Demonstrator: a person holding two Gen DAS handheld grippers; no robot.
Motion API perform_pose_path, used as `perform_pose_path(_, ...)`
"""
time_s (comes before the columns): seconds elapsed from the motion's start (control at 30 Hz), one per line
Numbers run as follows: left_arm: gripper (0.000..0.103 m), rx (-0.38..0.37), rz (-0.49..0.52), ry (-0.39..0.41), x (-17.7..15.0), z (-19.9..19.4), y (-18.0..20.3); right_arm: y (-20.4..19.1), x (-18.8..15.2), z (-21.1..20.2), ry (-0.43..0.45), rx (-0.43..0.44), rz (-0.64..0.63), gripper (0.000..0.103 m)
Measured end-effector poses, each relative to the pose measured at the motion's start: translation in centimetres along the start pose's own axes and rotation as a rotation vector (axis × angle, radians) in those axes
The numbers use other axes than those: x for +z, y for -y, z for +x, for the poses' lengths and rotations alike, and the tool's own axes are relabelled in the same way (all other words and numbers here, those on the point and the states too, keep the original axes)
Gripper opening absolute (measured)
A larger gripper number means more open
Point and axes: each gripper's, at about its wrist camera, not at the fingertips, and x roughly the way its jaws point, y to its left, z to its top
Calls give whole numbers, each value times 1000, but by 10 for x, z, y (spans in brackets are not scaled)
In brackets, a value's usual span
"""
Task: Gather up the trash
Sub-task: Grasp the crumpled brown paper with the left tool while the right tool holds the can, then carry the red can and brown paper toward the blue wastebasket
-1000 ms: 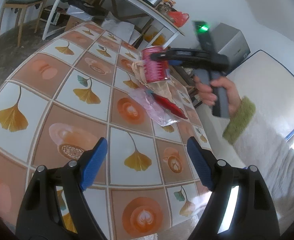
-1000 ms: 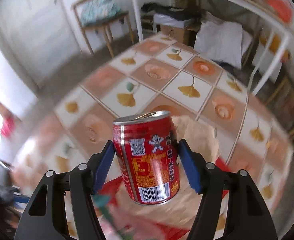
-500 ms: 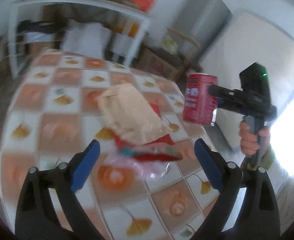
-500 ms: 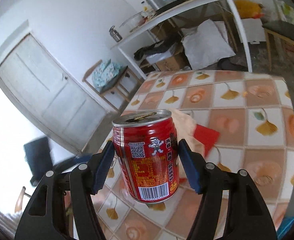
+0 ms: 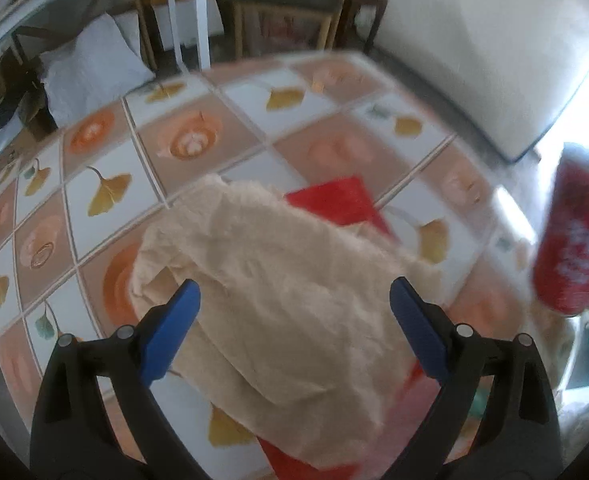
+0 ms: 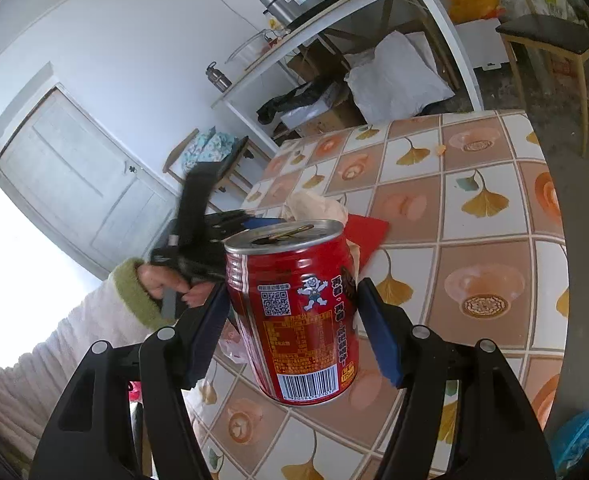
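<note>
The can (image 6: 294, 312) is clamped upright in the right gripper (image 6: 294, 320); the left gripper (image 5: 294, 312), fingers apart, should be lowered squarely over the napkin (image 5: 278, 296).

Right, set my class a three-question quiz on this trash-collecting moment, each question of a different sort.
1. True or false: the right tongs grip the can.
2. What lies between the open left tongs? A) tissue B) bottle C) spoon
3. Fill in: the red packet lies partly ___ the tissue.

Key: 1 true; 2 A; 3 under.
</note>
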Motion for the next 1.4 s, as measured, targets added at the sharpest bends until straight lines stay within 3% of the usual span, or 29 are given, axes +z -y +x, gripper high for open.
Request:
perform_pose_path(0.1,89,11,17,-31,-4,12,0,3,-3,1,1,8,-5,64)
perform_pose_path(0.17,71,17,22,-35,-7,15,0,4,-4,2,3,10,-8,64)
perform_pose_path(0.2,70,30,25,-26,-9,15,1,5,-4,2,3,14,-7,64)
perform_pose_path(0.4,36,96,21,3,-13,11,0,8,-4,2,13,24,3,64)
perform_pose_path(0.47,18,101,3,9,-13,9,-4,9,-5,0,17,21,6,64)
perform_pose_path(0.53,7,83,-29,10,-14,6,-10,8,-7,-2,18,19,6,64)
perform_pose_path(0.87,5,27,-151,155,-19,-46,-18,0,-12,-17,47,16,8,64)
perform_pose_path(1.1,4,15,-198,292,-32,-103,4,-14,-23,-36,90,29,16,64)
perform_pose_path(1.23,4,-33,-184,375,-44,-137,34,-18,-35,-52,113,36,34,64)
perform_pose_path(1.4,4,-78,-107,402,-53,-160,98,-21,-55,-91,172,25,68,64)
